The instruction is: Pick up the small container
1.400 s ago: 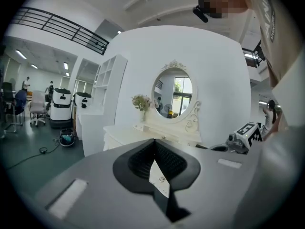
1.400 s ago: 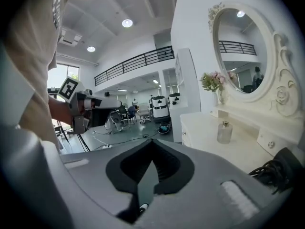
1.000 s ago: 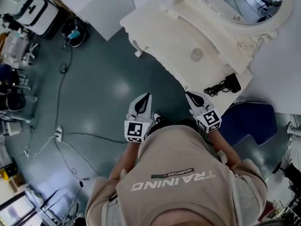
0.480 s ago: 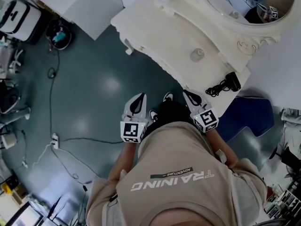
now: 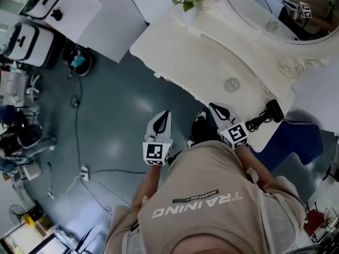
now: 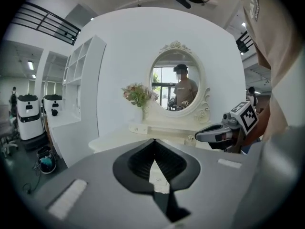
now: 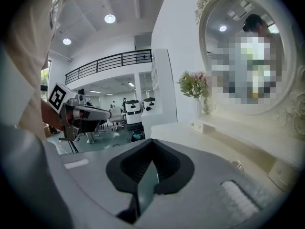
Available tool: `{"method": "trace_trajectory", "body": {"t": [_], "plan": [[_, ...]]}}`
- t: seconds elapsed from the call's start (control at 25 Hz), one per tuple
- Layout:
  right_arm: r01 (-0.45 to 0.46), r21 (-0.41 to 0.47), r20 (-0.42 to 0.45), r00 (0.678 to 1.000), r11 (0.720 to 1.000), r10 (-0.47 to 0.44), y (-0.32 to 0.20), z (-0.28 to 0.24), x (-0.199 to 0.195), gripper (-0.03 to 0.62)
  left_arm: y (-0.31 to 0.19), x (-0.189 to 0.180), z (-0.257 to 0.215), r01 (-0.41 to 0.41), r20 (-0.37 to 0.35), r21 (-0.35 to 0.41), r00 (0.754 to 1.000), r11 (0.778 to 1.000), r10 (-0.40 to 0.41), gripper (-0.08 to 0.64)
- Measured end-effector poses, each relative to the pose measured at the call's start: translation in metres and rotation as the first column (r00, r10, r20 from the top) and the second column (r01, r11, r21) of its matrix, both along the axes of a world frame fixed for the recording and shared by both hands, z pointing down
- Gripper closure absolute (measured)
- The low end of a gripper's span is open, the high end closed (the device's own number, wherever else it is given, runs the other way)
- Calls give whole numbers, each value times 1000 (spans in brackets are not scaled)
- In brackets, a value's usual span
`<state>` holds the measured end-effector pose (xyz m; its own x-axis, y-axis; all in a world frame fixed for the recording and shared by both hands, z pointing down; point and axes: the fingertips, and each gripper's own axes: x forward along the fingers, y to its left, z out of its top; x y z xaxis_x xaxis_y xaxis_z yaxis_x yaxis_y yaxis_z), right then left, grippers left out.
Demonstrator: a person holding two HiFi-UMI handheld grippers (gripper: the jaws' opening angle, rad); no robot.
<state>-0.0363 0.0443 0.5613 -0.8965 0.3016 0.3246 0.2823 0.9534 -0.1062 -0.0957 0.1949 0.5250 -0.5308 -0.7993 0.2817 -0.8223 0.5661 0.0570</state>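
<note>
Right gripper [image 5: 214, 107], jaws together, empty, the nearer hand; left gripper [image 5: 167, 112] likewise closed on nothing; small container [image 5: 231, 83] on the white dressing table [image 5: 185, 52], ahead and slightly right, not touching.

Head view steeply down, gripper views level, sharing dressing table [image 5: 197, 54]

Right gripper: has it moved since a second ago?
Yes. The right gripper has advanced toward the dressing table; its tip now sits nearer the small container than before.
</note>
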Motion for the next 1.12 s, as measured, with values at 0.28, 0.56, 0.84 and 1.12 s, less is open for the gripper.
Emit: {"method": "trace_trajectory", "body": {"t": [0.28,0.56,0.84,1.12], "plan": [[20,-47,14,1000,999,-19,-24,-4,-50,589,-67,-58,-12,-69,17,-3,997,998,69,541],[-79,-67,21,997,995,80,-61,-10,-64,589,-125,-71,-12,-221,12,-11,975,975,222,541],[-229,-19,-17,973,973,229,-88,3,-56,589,-167,-81,-5,-386,-5,-11,922,922,386,541],[-448,-22,0,894,894,448,-100,-17,-56,589,-194,-85,-12,-586,-2,18,810,810,586,541]]}}
